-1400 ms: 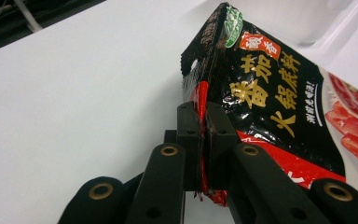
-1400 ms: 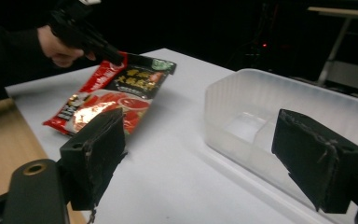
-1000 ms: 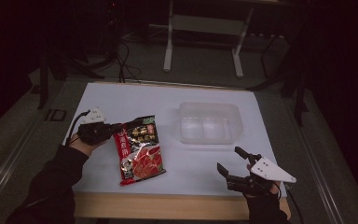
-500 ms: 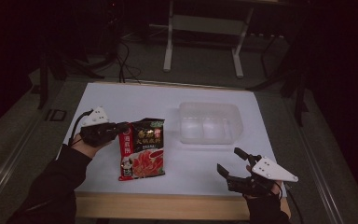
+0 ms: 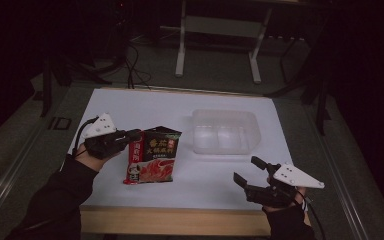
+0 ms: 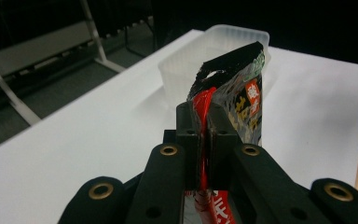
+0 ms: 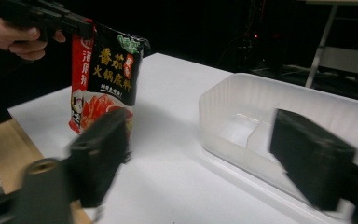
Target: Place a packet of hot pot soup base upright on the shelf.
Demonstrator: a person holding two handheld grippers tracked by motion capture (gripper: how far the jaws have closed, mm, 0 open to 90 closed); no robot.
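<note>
**Pouch pinched at its edge, tub waiting beside it**

Pouch first: the left gripper has its two black jaws clamped flat on the red side seam near the top corner, nothing between them but foil. In the high view that same gripper holds the pouch hanging just off the table, its lower end near or touching the surface; I cannot tell which. It looks like a soft, glossy sachet with a filled, heavier belly, so it will likely sag and swing from one corner and could slip through a light pinch. The flat sealed seam is the sound place to grip; the bulging middle would squash and slide.

Right of the pouch stands the tub, clear plastic, open-topped, with a low divider inside and no contents that I can see. From the right gripper view the tub sits near the pouch, apart from it.

Nearer the person than the tub, the right gripper hovers with jaws spread, holding nothing.
</note>
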